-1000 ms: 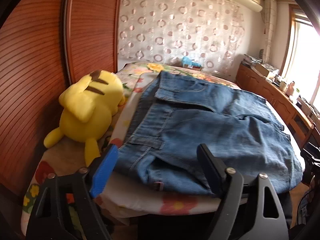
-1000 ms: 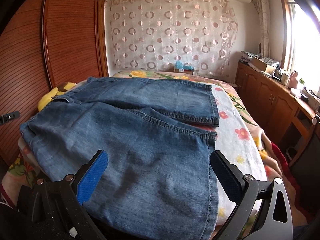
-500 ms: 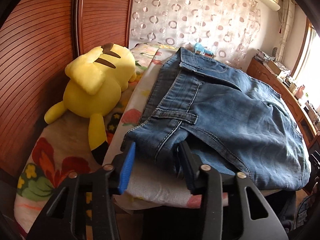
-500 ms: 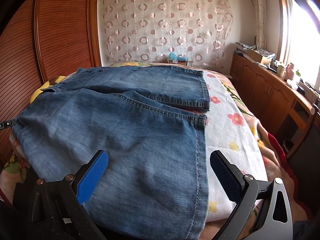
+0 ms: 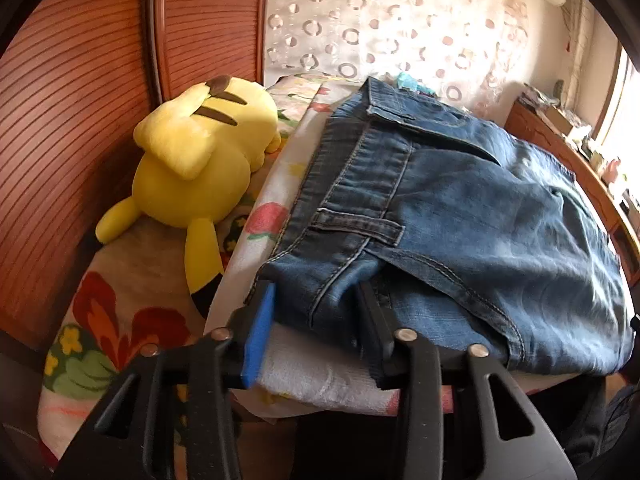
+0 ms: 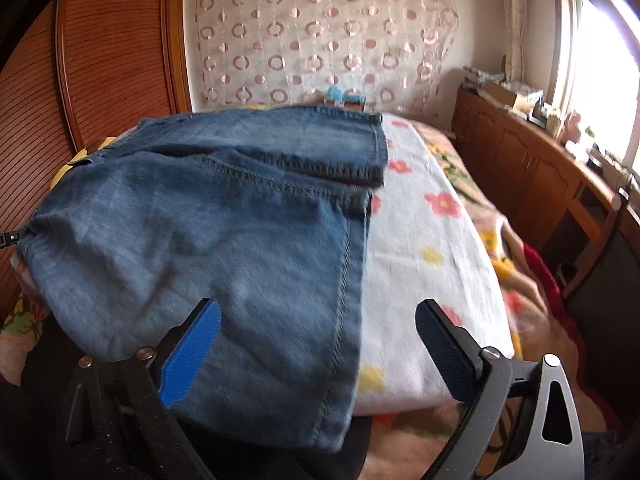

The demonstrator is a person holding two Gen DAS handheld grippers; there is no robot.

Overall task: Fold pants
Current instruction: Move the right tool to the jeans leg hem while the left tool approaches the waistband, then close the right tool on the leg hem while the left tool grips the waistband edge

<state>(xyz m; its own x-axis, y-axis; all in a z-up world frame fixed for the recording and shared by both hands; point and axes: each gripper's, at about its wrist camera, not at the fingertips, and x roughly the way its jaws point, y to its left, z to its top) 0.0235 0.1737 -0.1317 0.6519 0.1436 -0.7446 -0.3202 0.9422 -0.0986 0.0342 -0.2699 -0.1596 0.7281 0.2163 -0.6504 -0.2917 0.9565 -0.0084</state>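
Note:
Blue denim pants (image 5: pixel 460 208) lie spread on the flowered bed. In the left wrist view my left gripper (image 5: pixel 316 320) is shut on the near waistband corner of the pants, with the denim bunched between the blue pad and the black finger. In the right wrist view the pants (image 6: pixel 208 232) show both leg hems, the near leg hanging over the bed's front edge. My right gripper (image 6: pixel 316 344) is open, its fingers on either side of the near leg's side hem and above it.
A yellow plush toy (image 5: pixel 200 160) lies on the bed left of the waistband, against the wooden wardrobe (image 5: pixel 72 100). The flowered blanket (image 6: pixel 428 264) lies to the right of the legs. A wooden sideboard (image 6: pixel 532 160) runs along the right wall.
My left gripper has moved forward and closed on the waistband corner, which was free a second ago. My right gripper has shifted right toward the near leg's side hem and stays open.

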